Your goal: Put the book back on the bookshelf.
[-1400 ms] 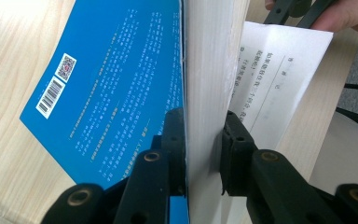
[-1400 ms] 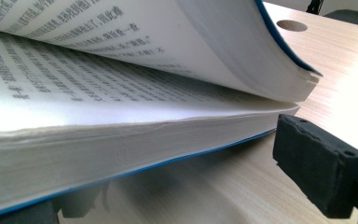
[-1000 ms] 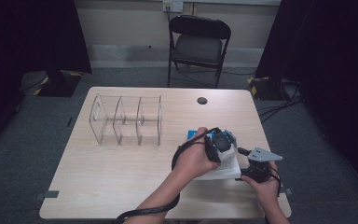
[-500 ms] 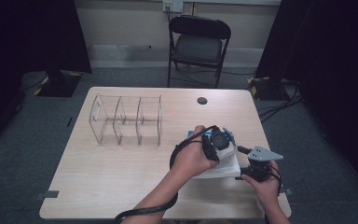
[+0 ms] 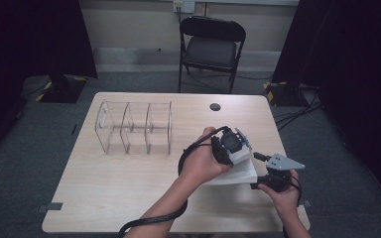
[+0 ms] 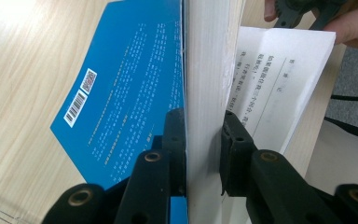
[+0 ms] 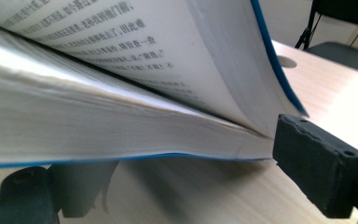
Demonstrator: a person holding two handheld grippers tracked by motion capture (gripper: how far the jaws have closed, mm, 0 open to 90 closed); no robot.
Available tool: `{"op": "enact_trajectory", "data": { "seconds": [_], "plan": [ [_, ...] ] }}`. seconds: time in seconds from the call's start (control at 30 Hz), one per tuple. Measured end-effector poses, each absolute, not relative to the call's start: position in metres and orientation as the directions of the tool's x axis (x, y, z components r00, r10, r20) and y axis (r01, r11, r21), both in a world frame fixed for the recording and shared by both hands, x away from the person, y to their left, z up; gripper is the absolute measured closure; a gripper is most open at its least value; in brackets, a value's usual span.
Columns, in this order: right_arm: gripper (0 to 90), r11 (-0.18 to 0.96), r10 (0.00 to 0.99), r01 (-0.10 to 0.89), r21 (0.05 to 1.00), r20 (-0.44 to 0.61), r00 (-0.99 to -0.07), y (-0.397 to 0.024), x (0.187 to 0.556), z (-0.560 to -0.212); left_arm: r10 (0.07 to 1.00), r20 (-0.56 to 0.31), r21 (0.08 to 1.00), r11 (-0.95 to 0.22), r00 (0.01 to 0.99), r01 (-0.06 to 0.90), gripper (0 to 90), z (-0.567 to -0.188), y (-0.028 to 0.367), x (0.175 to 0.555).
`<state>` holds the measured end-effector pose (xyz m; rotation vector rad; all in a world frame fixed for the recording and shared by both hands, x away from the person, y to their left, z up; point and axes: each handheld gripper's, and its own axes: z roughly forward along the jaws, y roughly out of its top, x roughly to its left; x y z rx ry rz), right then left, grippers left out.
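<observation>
An open book point(image 5: 239, 171) with a blue cover point(image 6: 121, 93) lies at the right front of the wooden table point(image 5: 129, 188). My left gripper point(image 6: 204, 135) is shut on a thick block of its pages and the cover, held on edge, with a black pad on each side. In the high view the left gripper point(image 5: 232, 148) sits over the book. My right gripper point(image 7: 177, 186) is at the book's near right corner. Its jaws stand wide, one under the lower block of pages point(image 7: 121, 135) and one just beside the corner. The right gripper point(image 5: 268, 179) also appears at the table's right front.
A clear divided organiser point(image 5: 134, 128) stands at the left middle of the table. A small black disc point(image 5: 215, 106) lies near the far edge. A black folding chair point(image 5: 211, 44) stands behind the table. Both forearms come in from the bottom edge.
</observation>
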<state>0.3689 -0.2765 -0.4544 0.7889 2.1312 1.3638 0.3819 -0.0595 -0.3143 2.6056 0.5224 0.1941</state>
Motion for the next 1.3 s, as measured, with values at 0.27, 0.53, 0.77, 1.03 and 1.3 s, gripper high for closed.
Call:
{"op": "enact_trajectory", "data": {
  "seconds": [0.27,0.53,0.77,1.03,1.3],
  "plan": [
    [14.2,0.32,0.698,0.209,0.924,-0.081,-0.711,-0.279,0.37,-0.452,0.394,0.051,0.518,-0.796,0.918,0.313,75.5,-0.312,-0.057,0.384],
    [14.1,0.33,0.683,0.193,0.924,-0.092,-0.724,-0.28,0.369,-0.448,0.383,0.049,0.506,-0.806,0.922,0.308,75.5,-0.306,-0.059,0.384],
    [14.1,0.344,0.684,0.181,0.921,-0.113,-0.721,-0.279,0.369,-0.444,0.367,0.066,0.491,-0.821,0.928,0.29,75.4,-0.304,-0.062,0.383],
    [14.1,0.347,0.682,0.169,0.923,-0.125,-0.721,-0.279,0.37,-0.443,0.349,0.077,0.475,-0.836,0.934,0.273,75.1,-0.303,-0.066,0.384],
    [14.1,0.358,0.672,0.161,0.92,-0.134,-0.729,-0.281,0.369,-0.44,0.334,0.089,0.478,-0.841,0.938,0.255,75.2,-0.299,-0.067,0.379]
  ]
}}
